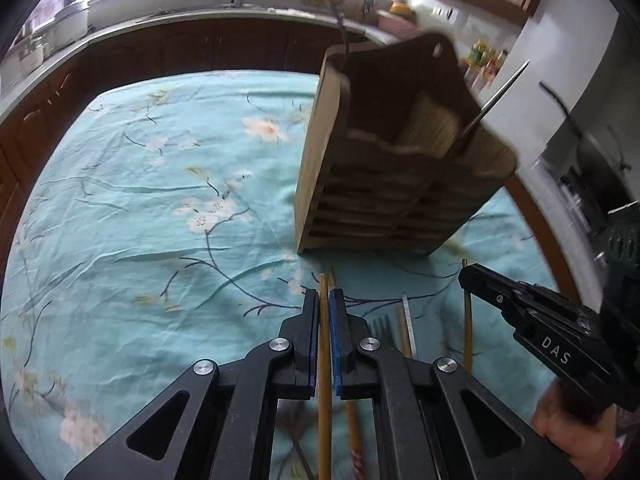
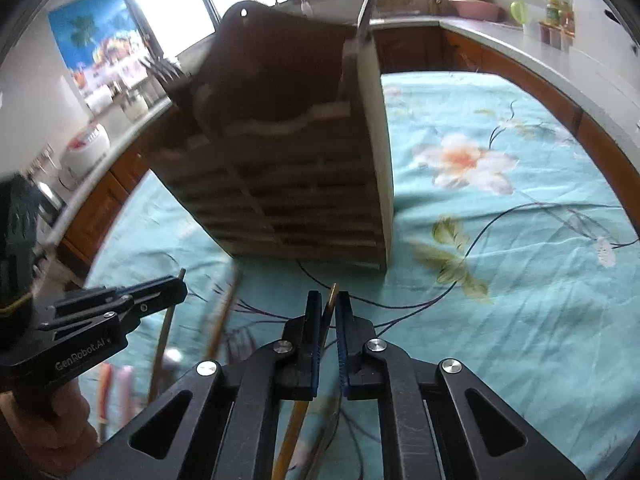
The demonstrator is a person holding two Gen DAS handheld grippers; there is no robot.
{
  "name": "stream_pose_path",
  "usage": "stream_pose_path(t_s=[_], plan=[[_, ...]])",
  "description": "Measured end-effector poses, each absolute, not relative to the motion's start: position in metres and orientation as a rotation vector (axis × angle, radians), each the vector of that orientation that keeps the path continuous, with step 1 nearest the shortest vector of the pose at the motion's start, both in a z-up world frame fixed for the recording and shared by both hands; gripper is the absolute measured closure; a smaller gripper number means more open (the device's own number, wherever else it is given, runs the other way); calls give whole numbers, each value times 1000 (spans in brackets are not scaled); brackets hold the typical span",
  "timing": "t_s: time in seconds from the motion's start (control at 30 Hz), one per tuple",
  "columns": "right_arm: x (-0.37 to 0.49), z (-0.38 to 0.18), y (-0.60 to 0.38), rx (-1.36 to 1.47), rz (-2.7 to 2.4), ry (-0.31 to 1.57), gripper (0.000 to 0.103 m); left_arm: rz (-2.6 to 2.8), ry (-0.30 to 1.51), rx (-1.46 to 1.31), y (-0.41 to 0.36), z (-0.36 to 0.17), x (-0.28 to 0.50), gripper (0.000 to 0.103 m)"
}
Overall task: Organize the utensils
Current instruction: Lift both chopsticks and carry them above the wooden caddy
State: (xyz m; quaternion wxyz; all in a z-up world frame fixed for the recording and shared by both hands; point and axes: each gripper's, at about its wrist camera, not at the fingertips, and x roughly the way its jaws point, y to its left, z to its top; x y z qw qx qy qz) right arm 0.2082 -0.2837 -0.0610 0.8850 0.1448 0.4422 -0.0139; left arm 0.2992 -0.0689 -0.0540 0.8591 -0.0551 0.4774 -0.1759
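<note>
A wooden utensil holder (image 1: 396, 152) stands on the floral teal cloth (image 1: 160, 200); it also shows in the right wrist view (image 2: 288, 168). A metal utensil handle (image 1: 496, 96) sticks out of it, and fork tines (image 2: 160, 70) show at its left side. My left gripper (image 1: 324, 300) is shut on a wooden chopstick (image 1: 324, 360). My right gripper (image 2: 329, 304) is shut on another wooden chopstick (image 2: 330, 300); it also shows in the left wrist view (image 1: 468, 276). More chopsticks (image 1: 403, 330) and a fork (image 1: 380, 324) lie on the cloth between the grippers.
A kitchen counter (image 1: 160, 24) with pots curves behind the table. Jars and bowls (image 2: 556, 16) stand on the counter at right. Red-handled utensils (image 2: 116, 392) lie on the cloth near the left gripper (image 2: 176, 284).
</note>
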Motion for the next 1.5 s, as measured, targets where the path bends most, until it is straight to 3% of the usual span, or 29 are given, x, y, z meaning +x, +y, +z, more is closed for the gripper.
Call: stream_pose_path(t_s=[1.5], plan=[[92,67,-256,270,16,605,99,-321,689,-235,33,73,111,99]])
